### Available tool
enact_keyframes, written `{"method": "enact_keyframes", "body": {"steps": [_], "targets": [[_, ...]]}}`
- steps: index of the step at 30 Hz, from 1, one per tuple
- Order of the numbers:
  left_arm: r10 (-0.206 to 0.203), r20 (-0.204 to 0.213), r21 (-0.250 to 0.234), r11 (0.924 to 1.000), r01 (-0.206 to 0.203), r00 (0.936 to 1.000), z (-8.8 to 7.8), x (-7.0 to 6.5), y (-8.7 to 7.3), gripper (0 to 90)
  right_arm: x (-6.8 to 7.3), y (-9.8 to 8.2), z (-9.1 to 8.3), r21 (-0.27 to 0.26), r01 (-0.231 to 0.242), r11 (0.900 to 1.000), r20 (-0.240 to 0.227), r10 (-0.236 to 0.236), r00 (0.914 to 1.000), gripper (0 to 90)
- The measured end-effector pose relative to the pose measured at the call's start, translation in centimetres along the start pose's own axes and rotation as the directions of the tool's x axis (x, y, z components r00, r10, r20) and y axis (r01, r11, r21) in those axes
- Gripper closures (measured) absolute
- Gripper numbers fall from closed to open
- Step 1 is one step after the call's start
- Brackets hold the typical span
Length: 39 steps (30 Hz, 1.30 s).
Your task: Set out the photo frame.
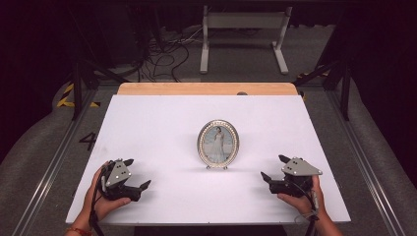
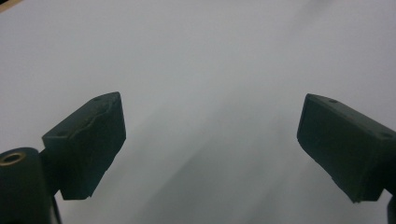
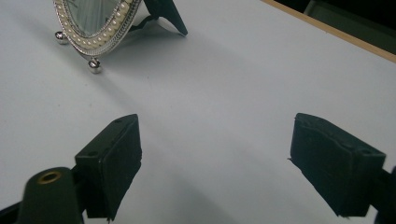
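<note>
An oval silver picture frame (image 1: 218,143) with a pearl-beaded rim stands upright near the middle of the white table (image 1: 162,123). The right gripper view catches its lower edge (image 3: 98,28), ball feet and black back stand at the upper left. My left gripper (image 1: 137,173) sits at the front left, well apart from the frame, jaws wide and empty (image 2: 210,144). My right gripper (image 1: 275,168) is at the front right, also apart from the frame, open with nothing between its jaws (image 3: 215,163).
A wooden strip (image 1: 206,88) runs along the table's far edge. Beyond it lie floor cables (image 1: 162,54) and a white metal stand (image 1: 243,34). Rails (image 1: 49,162) flank both sides of the table.
</note>
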<state>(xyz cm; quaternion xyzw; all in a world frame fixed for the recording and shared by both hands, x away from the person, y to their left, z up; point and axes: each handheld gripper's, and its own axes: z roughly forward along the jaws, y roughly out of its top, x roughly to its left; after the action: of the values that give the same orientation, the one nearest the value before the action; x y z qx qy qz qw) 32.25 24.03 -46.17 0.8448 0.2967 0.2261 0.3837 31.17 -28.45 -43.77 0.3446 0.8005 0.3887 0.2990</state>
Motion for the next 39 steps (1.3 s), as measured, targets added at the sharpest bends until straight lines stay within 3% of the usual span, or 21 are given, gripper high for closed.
{"method": "enact_keyframes", "body": {"steps": [4, 9, 16, 39], "targets": [[-0.01, 0.002, 0.005, 0.9999, 0.01, 1.0, -0.3, -0.1, -0.6, 8.2, -0.3, -0.8, -0.3, 0.004, -0.009, 1.0, 0.017, 0.009, 0.9998, 16.2], [-0.037, -0.017, -0.024, 0.999, 0.036, 0.9992, -0.9, 0.1, -0.8, 8.1, -0.5, -1.4, -0.5, 0.003, -0.03, 1.0, 0.03, 0.029, 0.9991, 15.3], [-0.036, -0.026, -0.034, 0.9988, 0.035, 0.999, -1.0, 0.2, -0.7, 7.2, -0.8, -1.6, -0.7, -0.006, -0.049, 0.999, 0.045, 0.049, 0.9978, 14.4], [-0.035, -0.029, -0.032, 0.9989, 0.034, 0.999, -0.9, 0.4, -0.7, 6.7, 0.1, -1.6, -0.4, 0.005, -0.031, 1.0, 0.044, 0.03, 0.9986, 14.6]]}}
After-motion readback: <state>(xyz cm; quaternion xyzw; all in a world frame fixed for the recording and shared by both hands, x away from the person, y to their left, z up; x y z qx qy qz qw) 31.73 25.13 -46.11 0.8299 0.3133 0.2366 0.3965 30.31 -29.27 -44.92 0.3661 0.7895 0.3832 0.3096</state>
